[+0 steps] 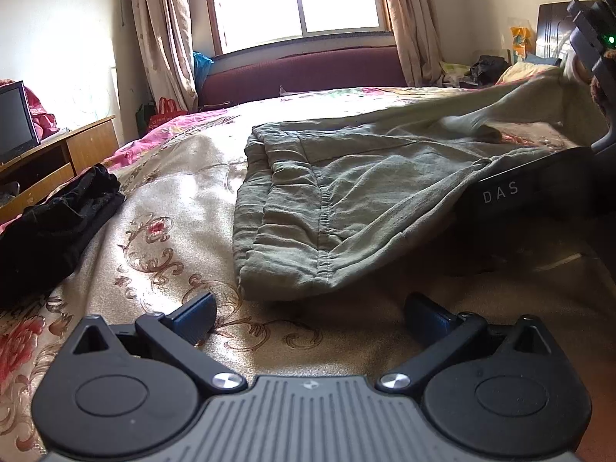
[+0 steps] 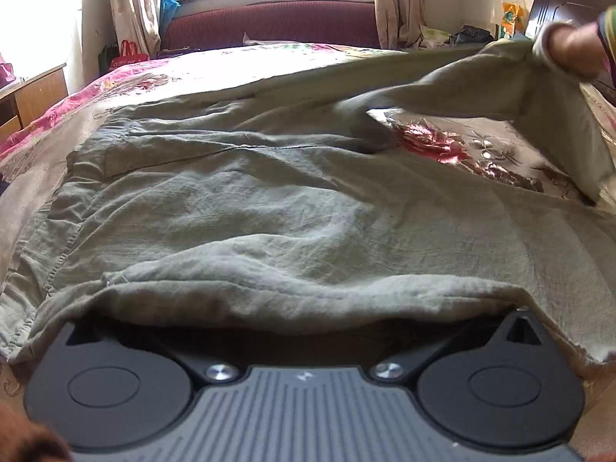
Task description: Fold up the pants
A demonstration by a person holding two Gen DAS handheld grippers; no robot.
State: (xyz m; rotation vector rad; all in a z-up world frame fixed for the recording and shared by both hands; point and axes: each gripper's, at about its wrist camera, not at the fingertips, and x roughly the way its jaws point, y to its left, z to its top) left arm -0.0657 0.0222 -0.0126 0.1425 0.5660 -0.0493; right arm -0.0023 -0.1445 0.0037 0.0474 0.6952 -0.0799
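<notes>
Olive green pants (image 1: 346, 200) lie on the floral bedspread (image 1: 161, 208). In the left wrist view my left gripper (image 1: 310, 313) is open and empty, just short of the waistband hem. The right gripper's body (image 1: 539, 188) sits at the pants' right side with cloth draped over it. In the right wrist view the pants (image 2: 292, 208) cover my right gripper's fingers, so its jaws are hidden. A hand (image 2: 573, 52) at the far right lifts one pant leg (image 2: 462, 81) off the bed.
Black clothing (image 1: 50, 219) lies on the bed at the left. A wooden desk (image 1: 57, 154) with a monitor (image 1: 15, 119) stands left of the bed. A maroon sofa (image 1: 300, 73) and a curtained window are beyond. A dark headboard (image 2: 569, 11) is far right.
</notes>
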